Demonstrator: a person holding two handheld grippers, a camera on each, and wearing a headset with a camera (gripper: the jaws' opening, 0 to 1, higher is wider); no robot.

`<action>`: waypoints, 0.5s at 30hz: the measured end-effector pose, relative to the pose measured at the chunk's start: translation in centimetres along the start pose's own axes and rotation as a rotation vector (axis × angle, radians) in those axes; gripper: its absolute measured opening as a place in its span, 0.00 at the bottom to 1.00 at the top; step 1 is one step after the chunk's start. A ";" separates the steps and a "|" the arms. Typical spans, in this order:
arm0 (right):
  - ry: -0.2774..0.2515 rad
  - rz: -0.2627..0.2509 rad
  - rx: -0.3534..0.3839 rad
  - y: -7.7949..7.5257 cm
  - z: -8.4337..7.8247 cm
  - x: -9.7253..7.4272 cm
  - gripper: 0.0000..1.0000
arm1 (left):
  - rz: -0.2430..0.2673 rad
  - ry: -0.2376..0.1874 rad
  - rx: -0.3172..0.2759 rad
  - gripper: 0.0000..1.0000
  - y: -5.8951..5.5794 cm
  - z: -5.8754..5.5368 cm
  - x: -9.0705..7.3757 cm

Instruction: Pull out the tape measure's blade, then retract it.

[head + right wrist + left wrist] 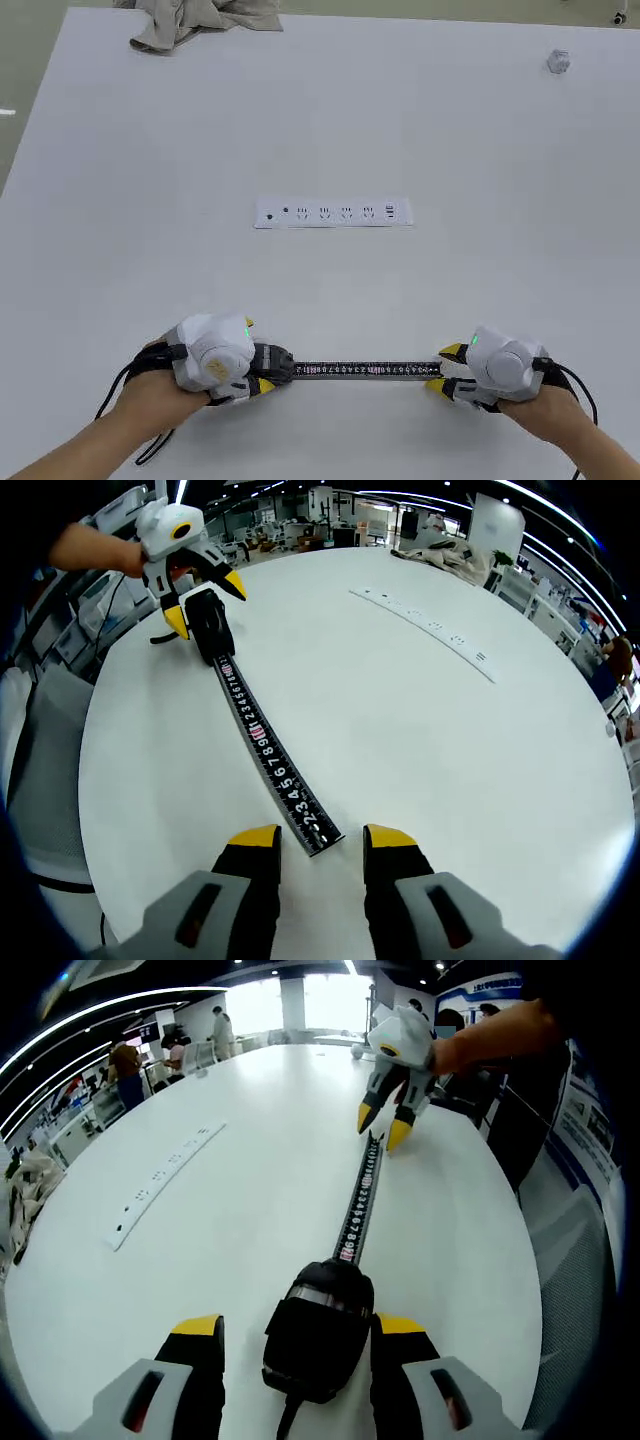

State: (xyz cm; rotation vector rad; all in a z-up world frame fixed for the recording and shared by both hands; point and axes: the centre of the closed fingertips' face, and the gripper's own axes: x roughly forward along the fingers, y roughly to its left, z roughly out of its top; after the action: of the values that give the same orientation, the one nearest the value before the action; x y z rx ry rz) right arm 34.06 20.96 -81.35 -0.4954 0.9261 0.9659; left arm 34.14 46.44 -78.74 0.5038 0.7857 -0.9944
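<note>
The black tape measure case (pixel 277 364) lies on the white table (pixel 320 290) near its front edge. Its blade (pixel 368 370) is drawn out flat to the right. My left gripper (pixel 298 1325) is open around the case (pixel 320 1330), with a gap showing beside one finger. The blade (pixel 358 1210) runs away from it toward my right gripper (pixel 385 1125). In the right gripper view, my right gripper (pixel 322 838) is open, and the blade's end (pixel 322 832) lies on the table between its yellow tips. The far case (pixel 210 625) sits between the jaws of the left gripper (pixel 205 602).
A white power strip (pixel 333 212) lies mid-table, beyond the blade. A crumpled cloth (pixel 195 20) sits at the far left edge and a small white object (pixel 558 62) at the far right. A cable (pixel 130 400) trails from the left hand.
</note>
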 end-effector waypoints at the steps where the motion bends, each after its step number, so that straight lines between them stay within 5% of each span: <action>1: 0.001 0.003 0.002 0.1 -0.1 0.0 0.33 | -0.001 -0.001 -0.009 0.56 -0.1 -0.2 -0.1; 15: -0.036 -0.014 0.075 0.6 0.6 -0.3 0.40 | 0.078 -0.037 -0.200 0.67 -0.2 -1.2 -1.1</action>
State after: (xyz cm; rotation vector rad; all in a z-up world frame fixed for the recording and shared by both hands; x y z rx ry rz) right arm 33.67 21.52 -80.75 -0.4187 0.9217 0.9212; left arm 33.21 47.78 -78.65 0.3403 0.8166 -0.8405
